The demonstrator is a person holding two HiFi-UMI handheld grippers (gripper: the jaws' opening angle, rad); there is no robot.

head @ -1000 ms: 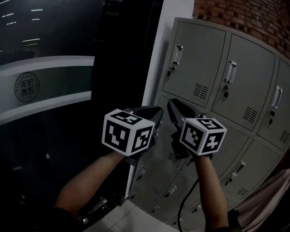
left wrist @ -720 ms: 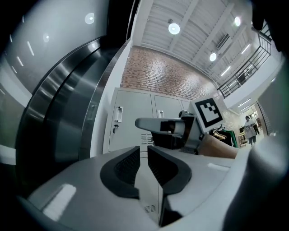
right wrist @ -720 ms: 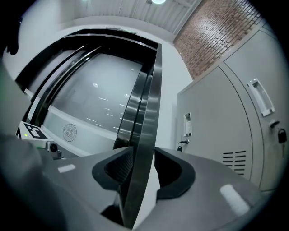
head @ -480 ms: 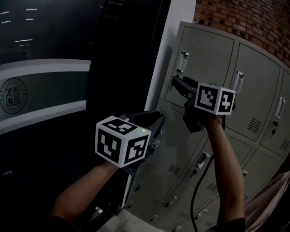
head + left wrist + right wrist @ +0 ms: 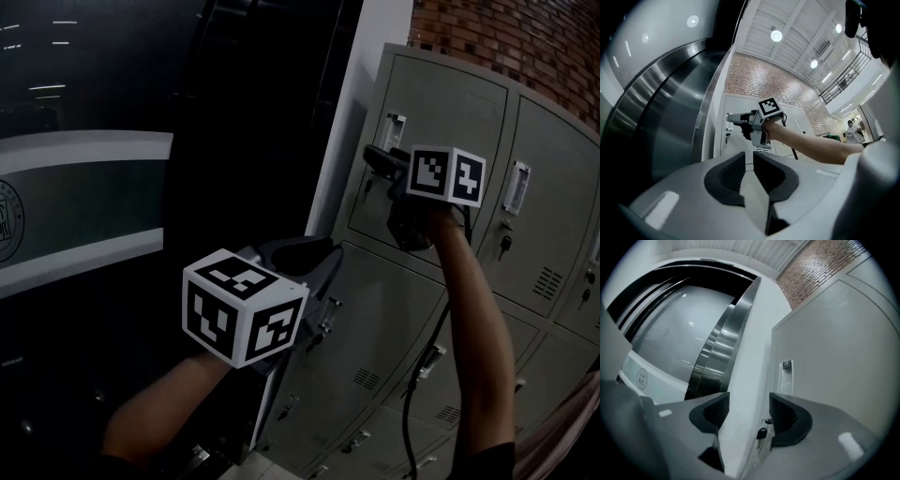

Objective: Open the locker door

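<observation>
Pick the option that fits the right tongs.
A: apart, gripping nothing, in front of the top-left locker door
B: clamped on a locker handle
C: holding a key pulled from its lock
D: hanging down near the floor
A: in the right gripper view the right tongs have just been opening and stand apart, pads pressing on nothing. The handle of the top-left locker door lies ahead, and its key hangs beyond the gap.

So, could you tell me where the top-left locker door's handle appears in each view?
Head view: the handle sits upper right of centre.
Left gripper view: the handle lies just left of centre.
Right gripper view: the handle stands right of centre, slightly low.
Shared landmark: the brick wall, high in every view.
</observation>
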